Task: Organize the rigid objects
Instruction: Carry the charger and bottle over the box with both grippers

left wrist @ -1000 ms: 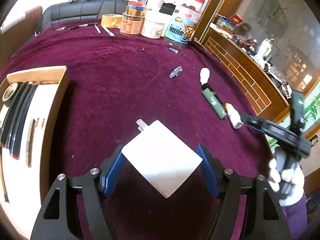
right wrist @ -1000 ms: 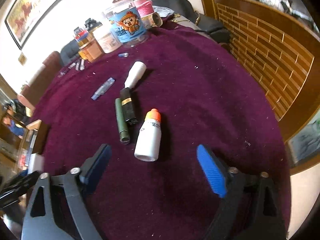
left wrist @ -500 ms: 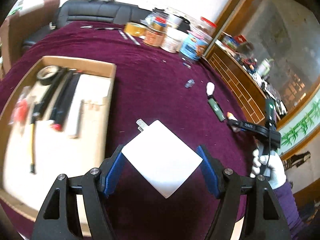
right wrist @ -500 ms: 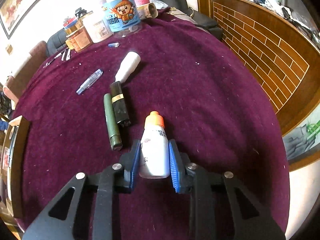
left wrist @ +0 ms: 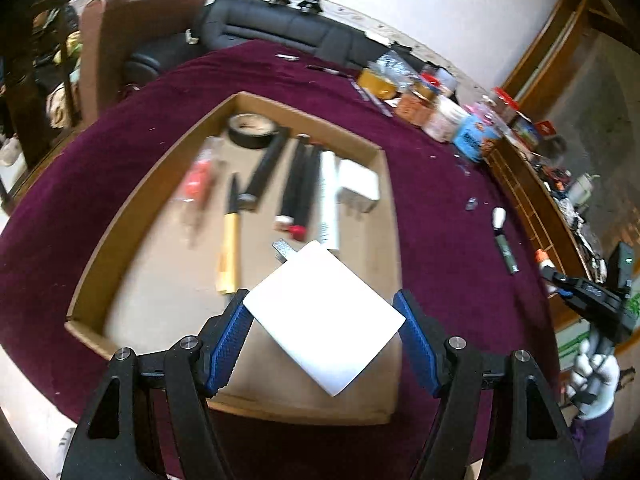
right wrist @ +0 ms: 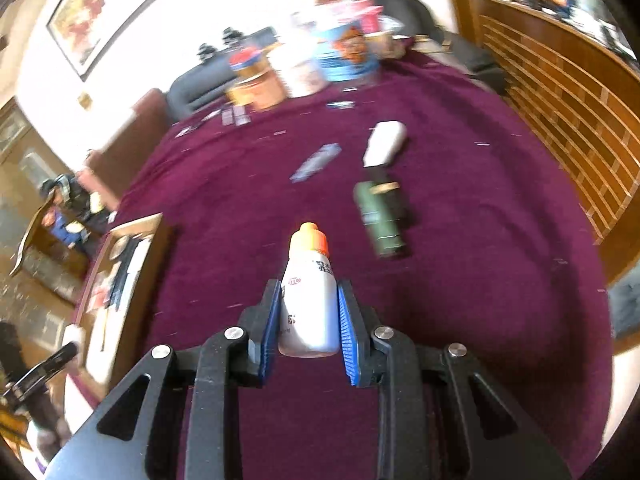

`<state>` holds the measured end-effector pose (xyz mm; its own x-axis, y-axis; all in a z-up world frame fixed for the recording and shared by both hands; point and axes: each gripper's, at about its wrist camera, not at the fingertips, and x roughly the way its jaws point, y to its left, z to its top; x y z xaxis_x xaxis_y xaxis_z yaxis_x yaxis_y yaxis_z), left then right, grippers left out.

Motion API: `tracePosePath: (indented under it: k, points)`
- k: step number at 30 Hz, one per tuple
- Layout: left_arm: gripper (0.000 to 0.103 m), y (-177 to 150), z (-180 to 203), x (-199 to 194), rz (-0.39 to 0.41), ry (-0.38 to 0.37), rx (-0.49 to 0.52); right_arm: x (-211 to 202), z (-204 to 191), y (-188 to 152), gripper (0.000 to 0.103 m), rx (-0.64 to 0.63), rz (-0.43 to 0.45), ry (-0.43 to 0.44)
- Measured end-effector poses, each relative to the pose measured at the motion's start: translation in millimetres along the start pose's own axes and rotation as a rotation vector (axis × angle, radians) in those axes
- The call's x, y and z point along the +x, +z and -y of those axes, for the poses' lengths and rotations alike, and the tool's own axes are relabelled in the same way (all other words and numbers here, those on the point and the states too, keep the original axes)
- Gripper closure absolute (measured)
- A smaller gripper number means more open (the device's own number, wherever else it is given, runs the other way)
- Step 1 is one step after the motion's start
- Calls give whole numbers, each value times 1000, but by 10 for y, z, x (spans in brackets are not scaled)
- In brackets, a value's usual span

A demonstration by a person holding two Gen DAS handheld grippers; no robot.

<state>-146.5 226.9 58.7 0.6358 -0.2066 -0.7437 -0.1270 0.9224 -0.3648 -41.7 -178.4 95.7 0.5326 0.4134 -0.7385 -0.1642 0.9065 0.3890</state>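
Left tongs (left wrist: 322,316) clamping white plug charger (left wrist: 323,316), right tongs (right wrist: 307,320) clamping orange-capped, seemingly white bottle (right wrist: 309,300)

From my left camera, the cardboard tray (left wrist: 236,98) sat on the desk (left wrist: 440,208), holding a tape roll (left wrist: 252,130) at its far end, a hammer (left wrist: 230,236) nearer me and a charger block (left wrist: 358,186) to the right. The charger (left wrist: 324,318) hung between my left fingers (left wrist: 226,338) above the tray's near end. From my right camera, the bottle (right wrist: 310,300) sat between my fingers (right wrist: 348,340), the pen (right wrist: 378,216) ahead on the right, jars (right wrist: 346,54) lining the desk's far edge.
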Motion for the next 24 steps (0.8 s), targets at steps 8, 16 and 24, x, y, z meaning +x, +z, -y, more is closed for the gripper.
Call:
tracePosePath:
  k: [8,16,24]
  points:
    - [37,-23,-199,137,-36,51,13,394,-963,-242,78,-123,-122,202]
    - [37,-13,-233,266,-72,155,88,722,-1687,-470,78,-238,-220,273]
    - [31,-16,-297,241,-72,135,136,938,-2138,-548,78,-314,-262,276]
